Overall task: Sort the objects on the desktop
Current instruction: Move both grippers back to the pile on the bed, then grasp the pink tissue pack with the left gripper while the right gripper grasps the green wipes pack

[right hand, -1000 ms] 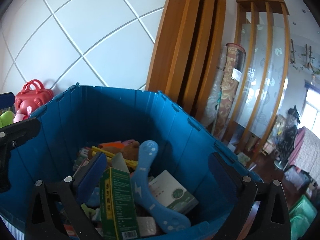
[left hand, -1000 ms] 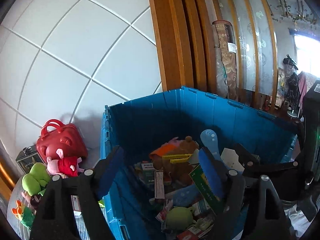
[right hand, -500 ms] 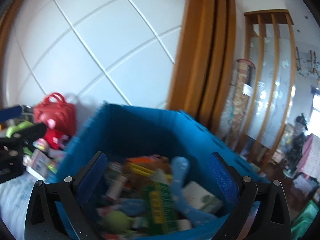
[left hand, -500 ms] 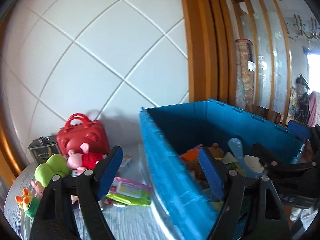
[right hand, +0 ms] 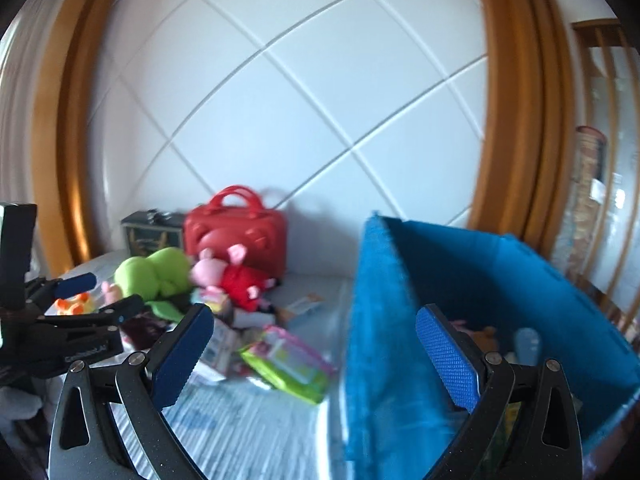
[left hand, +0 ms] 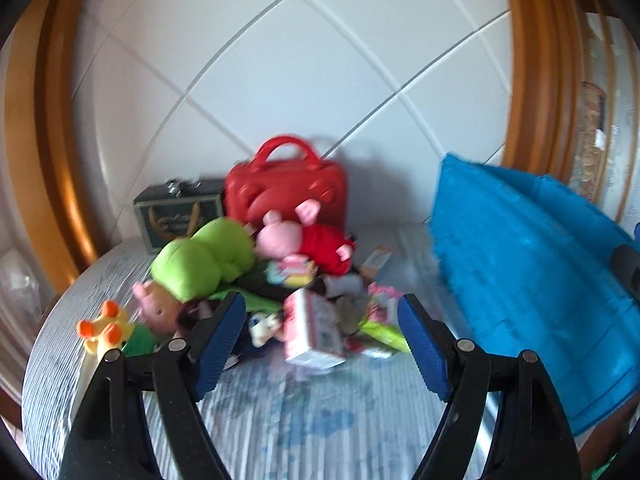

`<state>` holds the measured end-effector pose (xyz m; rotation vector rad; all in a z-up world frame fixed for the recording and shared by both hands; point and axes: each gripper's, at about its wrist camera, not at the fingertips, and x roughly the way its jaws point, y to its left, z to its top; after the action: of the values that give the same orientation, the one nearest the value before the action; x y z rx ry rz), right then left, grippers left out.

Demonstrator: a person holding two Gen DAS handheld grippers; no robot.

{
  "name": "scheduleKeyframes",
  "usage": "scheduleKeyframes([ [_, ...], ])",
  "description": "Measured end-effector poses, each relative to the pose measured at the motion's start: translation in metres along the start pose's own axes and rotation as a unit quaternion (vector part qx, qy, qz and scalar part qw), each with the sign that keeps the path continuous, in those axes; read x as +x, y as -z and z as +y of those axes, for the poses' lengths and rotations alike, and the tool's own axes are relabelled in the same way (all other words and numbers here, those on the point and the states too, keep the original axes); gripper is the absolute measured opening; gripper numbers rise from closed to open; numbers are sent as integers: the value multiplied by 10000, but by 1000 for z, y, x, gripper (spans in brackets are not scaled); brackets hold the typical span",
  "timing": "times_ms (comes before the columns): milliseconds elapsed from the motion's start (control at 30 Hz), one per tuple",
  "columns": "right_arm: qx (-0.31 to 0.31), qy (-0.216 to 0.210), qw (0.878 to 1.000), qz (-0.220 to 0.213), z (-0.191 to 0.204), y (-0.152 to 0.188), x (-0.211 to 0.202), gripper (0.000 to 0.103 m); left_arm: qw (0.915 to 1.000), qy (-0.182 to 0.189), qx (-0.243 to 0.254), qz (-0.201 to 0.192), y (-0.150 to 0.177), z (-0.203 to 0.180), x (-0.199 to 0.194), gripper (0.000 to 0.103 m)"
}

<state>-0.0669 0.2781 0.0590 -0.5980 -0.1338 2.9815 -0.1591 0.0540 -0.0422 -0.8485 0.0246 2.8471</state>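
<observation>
Far left on the striped tablecloth [left hand: 280, 420] lies a small orange and yellow toy [left hand: 105, 330], with a green plush [left hand: 204, 258] and a pink pig doll in a red dress [left hand: 304, 240] heaped behind it. A dark tin [left hand: 178, 216] and a red toy case [left hand: 286, 190] stand at the wall. Toward the middle are a small pink and white carton [left hand: 314, 330] and a flat green and pink packet [right hand: 288, 360]; the blue crate [right hand: 480, 300] stands on the right, already holding several items.

The plush toys are probably light and soft, so they will squash under the pads; a pinch across the body or a limb should hold. The carton looks light but crushable, best taken across its narrow sides. The flat packet may be slippery and hard to get under, so an edge grip seems wiser. The red case is stiff, and its handle is the obvious hold.

The left gripper [left hand: 320, 346] has its jaws apart with nothing between them, aimed at the heap near the carton. The right gripper [right hand: 316, 354] is likewise spread and empty, straddling the crate's near wall.

A second ago both cameras looked down into the crate. Both have since swung left, so the pile of loose toys now fills the left view and the crate has slid to the right edge. The jaw spread has not changed.
</observation>
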Motion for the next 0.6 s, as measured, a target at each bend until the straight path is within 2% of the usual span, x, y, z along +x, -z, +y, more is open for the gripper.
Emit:
scheduleKeyframes([
  [200,-117,-347,9975,601,43,23,61,103,9962,-243,-206,815,35,43,60,78],
  [367,54,-676,9877,1410,51,68,127,103,9902,-209,-265,1358,55,47,109,78],
  [500,484,-588,9759,2046,43,96,175,103,9866,-140,-186,1616,61,41,145,78],
  [533,520,-409,9732,2203,42,103,190,103,9858,-126,-156,1666,61,38,154,78],
  [600,429,-355,9708,2335,42,112,207,103,9844,-97,-89,1754,61,31,174,78],
])
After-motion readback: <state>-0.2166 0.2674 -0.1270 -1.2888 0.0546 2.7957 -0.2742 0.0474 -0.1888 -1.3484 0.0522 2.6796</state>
